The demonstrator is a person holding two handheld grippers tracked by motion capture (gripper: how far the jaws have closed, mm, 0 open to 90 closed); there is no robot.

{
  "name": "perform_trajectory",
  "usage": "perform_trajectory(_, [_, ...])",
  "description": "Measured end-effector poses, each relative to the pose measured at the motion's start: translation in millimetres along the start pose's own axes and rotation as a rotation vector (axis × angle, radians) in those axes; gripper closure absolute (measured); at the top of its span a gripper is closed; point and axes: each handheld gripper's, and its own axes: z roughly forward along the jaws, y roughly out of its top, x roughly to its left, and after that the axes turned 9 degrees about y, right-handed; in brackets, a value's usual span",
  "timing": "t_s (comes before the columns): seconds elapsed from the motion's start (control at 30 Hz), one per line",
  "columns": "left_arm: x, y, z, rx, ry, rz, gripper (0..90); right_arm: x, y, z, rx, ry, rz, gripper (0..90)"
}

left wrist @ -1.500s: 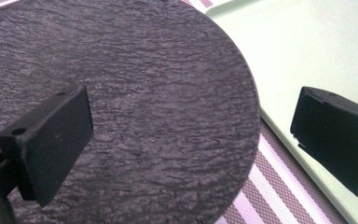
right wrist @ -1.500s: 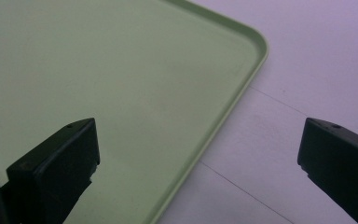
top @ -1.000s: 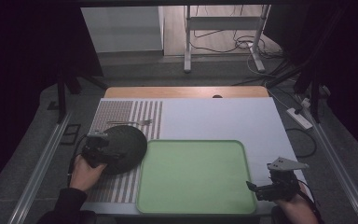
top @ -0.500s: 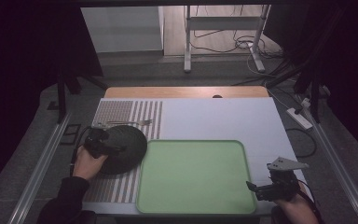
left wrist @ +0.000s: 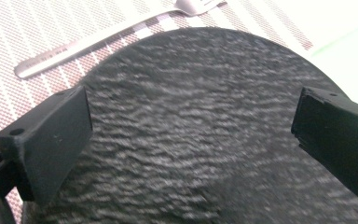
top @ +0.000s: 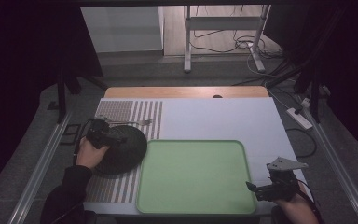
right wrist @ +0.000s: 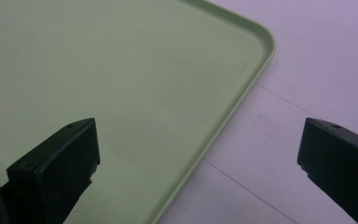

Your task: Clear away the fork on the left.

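My left gripper [left wrist: 191, 135] has slid further up over the black plate [top: 120, 150], jaws wide apart. My right gripper [right wrist: 196, 163] waits, apart too.

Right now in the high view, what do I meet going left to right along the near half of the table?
Left tongs → black plate → green tray → right tongs.

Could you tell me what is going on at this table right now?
A person holds a gripper in each hand. The left gripper is over the far-left edge of a dark round plate on a striped placemat, its jaws open around the plate's surface. A fork lies just beyond the plate. The right gripper waits open at the near-right corner of an empty green tray.
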Motion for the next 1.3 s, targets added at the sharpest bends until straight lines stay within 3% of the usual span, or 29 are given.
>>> perform_trajectory(0.87, [29.6,41.7,34.4,0.030,0.036,-0.052,0.1,0.2,0.1,0.6,0.007,0.006,-0.008,0.0])
perform_trajectory(1.07, [35.8,47.8,41.1,0.043,0.051,-0.062,3.7,0.3,0.1,0.6,0.008,0.007,-0.010,0.0])
perform_trajectory(1.2, [43.5,49.3,41.7,0.051,0.055,-0.073,17.7,0.3,0.1,0.6,0.008,0.008,-0.010,0.0])
perform_trajectory(1.23, [45.8,49.7,41.9,0.057,0.056,-0.079,31.8,0.3,0.1,0.6,0.008,0.008,-0.010,0.0])
perform_trajectory(1.27, [48.2,50.1,42.5,0.065,0.048,-0.085,31.8,0.3,0.1,0.6,0.008,0.008,-0.010,0.0])
perform_trajectory(1.3, [50.4,50.5,43.5,0.073,0.050,-0.090,39.2,0.3,0.1,0.7,0.008,0.007,-0.010,0.0])
